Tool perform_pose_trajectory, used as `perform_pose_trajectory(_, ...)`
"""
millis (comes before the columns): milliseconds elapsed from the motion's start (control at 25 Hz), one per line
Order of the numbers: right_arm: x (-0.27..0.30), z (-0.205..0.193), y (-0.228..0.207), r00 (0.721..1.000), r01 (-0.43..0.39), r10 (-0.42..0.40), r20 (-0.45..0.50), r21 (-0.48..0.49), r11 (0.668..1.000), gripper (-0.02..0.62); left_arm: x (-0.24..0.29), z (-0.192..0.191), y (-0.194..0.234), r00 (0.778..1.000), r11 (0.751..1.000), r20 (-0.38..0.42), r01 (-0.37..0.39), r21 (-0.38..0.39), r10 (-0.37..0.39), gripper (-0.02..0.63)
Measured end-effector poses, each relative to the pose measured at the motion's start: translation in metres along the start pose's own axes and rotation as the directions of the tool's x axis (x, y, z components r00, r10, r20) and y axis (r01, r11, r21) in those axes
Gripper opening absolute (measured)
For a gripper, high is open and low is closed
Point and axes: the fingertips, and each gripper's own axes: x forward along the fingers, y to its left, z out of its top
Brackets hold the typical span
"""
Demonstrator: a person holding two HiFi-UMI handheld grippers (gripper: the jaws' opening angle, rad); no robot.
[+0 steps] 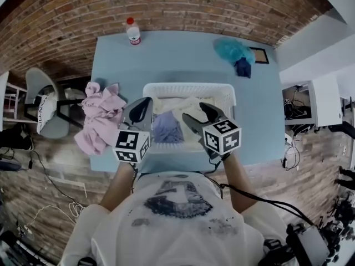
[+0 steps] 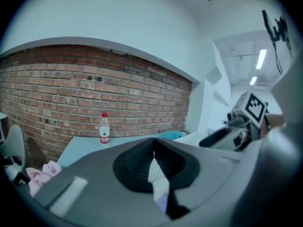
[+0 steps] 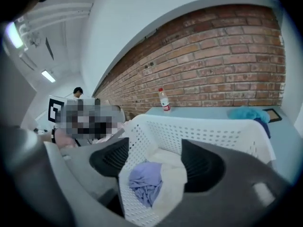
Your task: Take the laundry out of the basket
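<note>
A white perforated laundry basket [image 1: 188,87] stands on the light blue table [image 1: 177,51]. A lavender cloth [image 1: 166,127] and a cream cloth [image 1: 186,107] lie inside it. My left gripper [image 1: 145,101] hangs over the basket's near left corner, shut and holding nothing. My right gripper [image 1: 194,111] hovers over the near right part, open, with nothing between its jaws. In the right gripper view the jaws [image 3: 156,162] frame the basket [image 3: 189,126], the lavender cloth [image 3: 144,181] and the cream cloth [image 3: 173,174] below. The left gripper view shows its jaws [image 2: 152,167] together.
A pink laundry pile [image 1: 99,118] lies on the table's left edge. A teal cloth [image 1: 233,50] and a dark blue one [image 1: 242,66] sit at the far right beside a small frame [image 1: 259,55]. A bottle [image 1: 133,31] stands at the back. A chair [image 1: 47,110] is left.
</note>
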Motion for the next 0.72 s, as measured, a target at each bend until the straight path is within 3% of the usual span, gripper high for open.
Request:
perform_pose_trajectory(40, 0.004, -0.005, 0.0, 0.999, -0.038, 0.038, -0.032, 0.014, 0.999, 0.385, 0.003, 0.0, -0.002, 1.0, 1.0, 0.001, 0.001, -0.005, -0.001, -0.008)
perform_pose_trajectory(80, 0.008, -0.01, 0.001, 0.996, -0.07, 0.071, -0.059, 0.025, 0.997, 0.433, 0.005, 0.0, -0.003, 1.0, 1.0, 0.002, 0.003, -0.01, -0.003, -0.008)
perform_pose_trajectory(280, 0.024, -0.026, -0.003, 0.984, -0.116, 0.111, -0.141, -0.024, 0.993, 0.563, 0.017, -0.002, -0.014, 1.0, 1.0, -0.01, 0.01, -0.016, -0.01, -0.008)
perform_pose_trajectory(720, 0.083, -0.08, -0.029, 0.9, -0.214, 0.128, -0.417, -0.165, 0.963, 0.587, 0.038, -0.009, -0.025, 0.998, 0.999, -0.055, 0.024, -0.035, -0.026, -0.008)
